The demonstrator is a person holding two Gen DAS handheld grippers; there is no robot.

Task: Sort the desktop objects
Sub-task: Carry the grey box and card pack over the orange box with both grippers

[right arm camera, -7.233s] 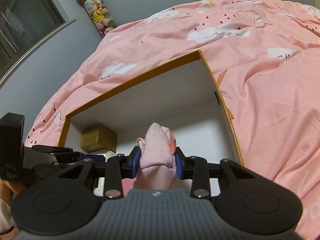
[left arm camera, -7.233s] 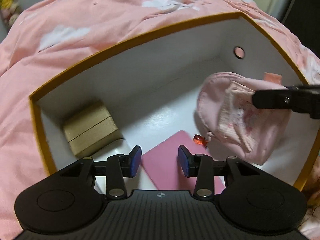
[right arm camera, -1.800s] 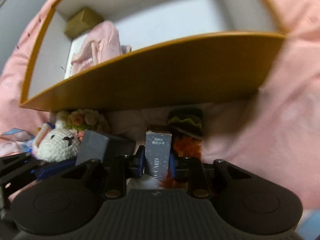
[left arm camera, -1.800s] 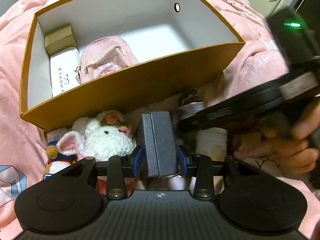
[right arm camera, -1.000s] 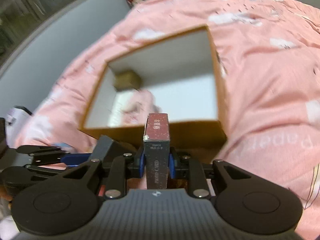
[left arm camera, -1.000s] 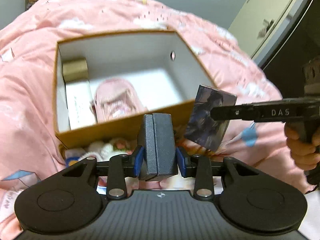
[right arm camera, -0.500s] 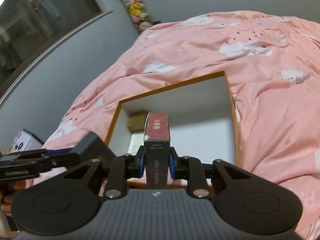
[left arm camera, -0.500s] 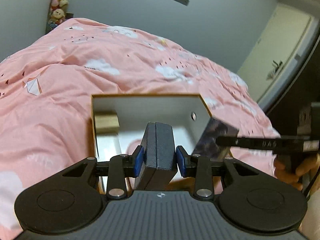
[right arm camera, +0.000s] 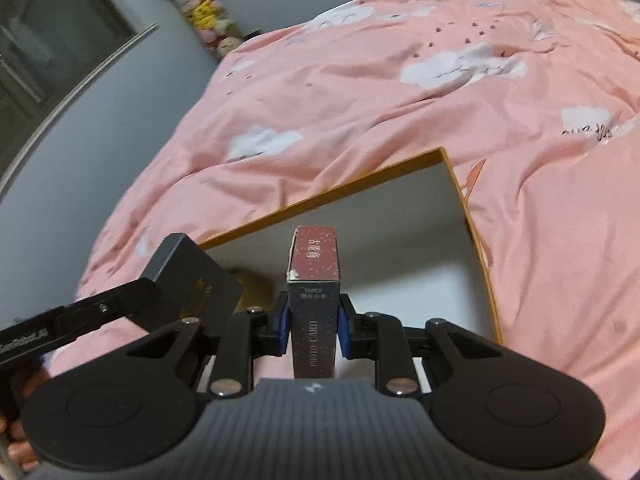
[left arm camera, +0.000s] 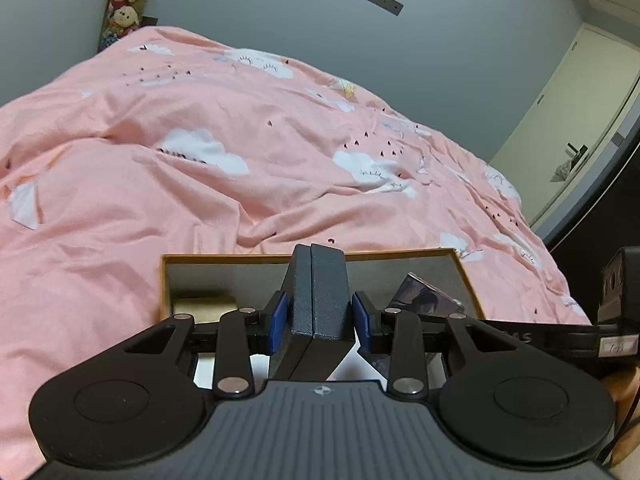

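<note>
My left gripper (left arm camera: pixel 319 316) is shut on a dark grey case (left arm camera: pixel 318 300) and holds it above the near part of the orange-rimmed white box (left arm camera: pixel 224 258). The case also shows at the left of the right wrist view (right arm camera: pixel 188 284). My right gripper (right arm camera: pixel 312 324) is shut on a narrow photo card box (right arm camera: pixel 314 300), dark red on top, held upright over the same box (right arm camera: pixel 472 220). In the left wrist view the card box (left arm camera: pixel 424 298) hangs at the right, inside the box's outline. A tan small box (left arm camera: pixel 204 304) lies in the far left corner.
The big box sits on a pink duvet with white clouds (left arm camera: pixel 240 160). Grey walls, a stack of plush toys (right arm camera: pixel 204 12) in the corner and a door (left arm camera: pixel 580 140) lie beyond. Much of the box floor is hidden behind my grippers.
Both grippers have risen and tilted up, then moved forward over the box with their loads. The box now sits lower in both views and more bed and wall show.
</note>
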